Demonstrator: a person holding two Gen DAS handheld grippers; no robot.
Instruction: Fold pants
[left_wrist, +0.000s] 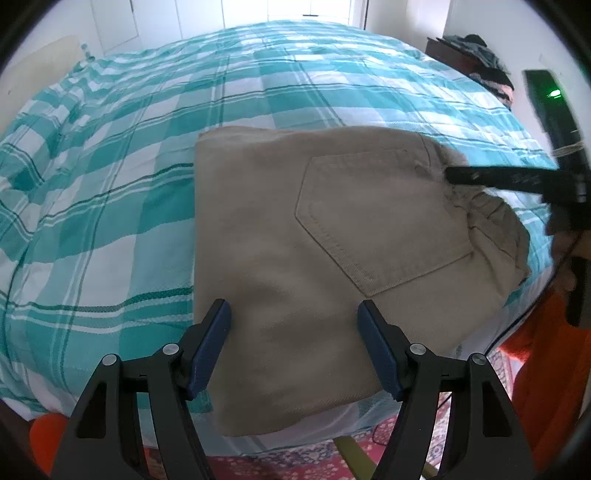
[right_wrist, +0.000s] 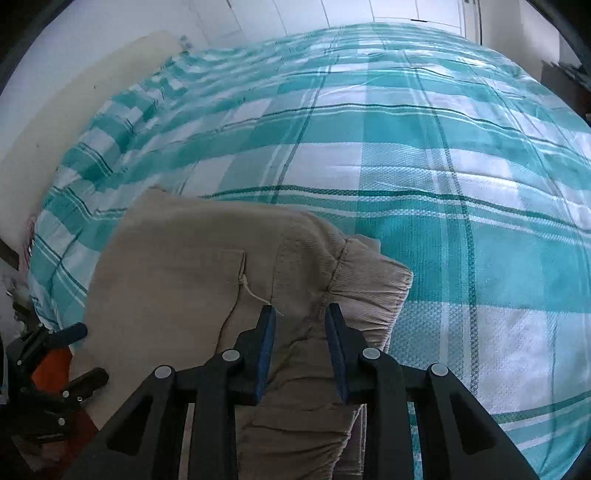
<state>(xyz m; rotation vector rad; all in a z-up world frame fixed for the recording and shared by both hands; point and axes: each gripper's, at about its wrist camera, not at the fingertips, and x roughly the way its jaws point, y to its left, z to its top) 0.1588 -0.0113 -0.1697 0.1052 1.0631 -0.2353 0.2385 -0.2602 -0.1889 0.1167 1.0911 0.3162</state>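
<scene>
Now, folded khaki pants (left_wrist: 295, 229) lie near the edge of a teal plaid bedspread (left_wrist: 110, 147).
Left gripper (left_wrist: 293, 332) hovers wide open, empty; right gripper (right_wrist: 301, 332), narrowly parted, straddles the waistband without pinching.

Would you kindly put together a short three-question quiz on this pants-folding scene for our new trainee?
1. True or false: the tan pants lie folded on a teal checked bedspread.
2. Which hand-held gripper stands wider open? A) left hand-held gripper B) right hand-held gripper
3. Fill in: the stitched feature showing on top of the pants in the left wrist view is a back ____.

Key:
1. True
2. A; its jaws stand well apart above the cloth, while the right jaws are much narrower, over the gathered waistband.
3. pocket
</scene>
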